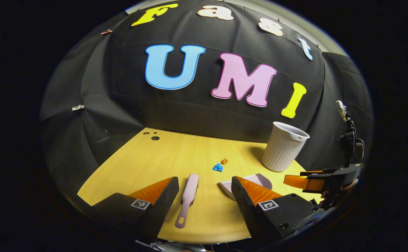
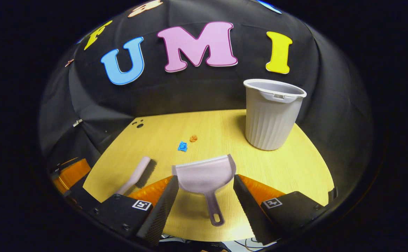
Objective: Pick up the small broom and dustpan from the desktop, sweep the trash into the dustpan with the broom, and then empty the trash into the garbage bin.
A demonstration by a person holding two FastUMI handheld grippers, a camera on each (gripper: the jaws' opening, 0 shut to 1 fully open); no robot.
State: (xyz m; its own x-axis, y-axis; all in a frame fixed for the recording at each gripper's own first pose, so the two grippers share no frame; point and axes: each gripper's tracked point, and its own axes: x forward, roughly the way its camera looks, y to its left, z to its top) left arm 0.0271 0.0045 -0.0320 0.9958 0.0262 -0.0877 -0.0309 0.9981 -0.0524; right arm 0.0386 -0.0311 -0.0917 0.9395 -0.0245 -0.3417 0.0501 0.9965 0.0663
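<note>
Two fingers of the left gripper [image 1: 205, 190] stand wide apart in the left gripper view, holding nothing; the small pink broom [image 1: 188, 200] lies flat on the wooden desktop [image 1: 144, 164] between them, handle toward the camera. Beyond it sit blue and orange trash scraps [image 1: 220, 165], a dustpan [image 1: 247, 182] and the white ribbed garbage bin [image 1: 283, 146].

Seen from the right gripper view, the right gripper [image 2: 206, 192] is likewise spread open and empty, its fingers flanking the pale dustpan [image 2: 206, 175], whose handle points toward the camera. The broom [image 2: 136, 174] lies left, the trash [image 2: 186, 143] farther back, the bin [image 2: 271, 113] upright at right.
</note>
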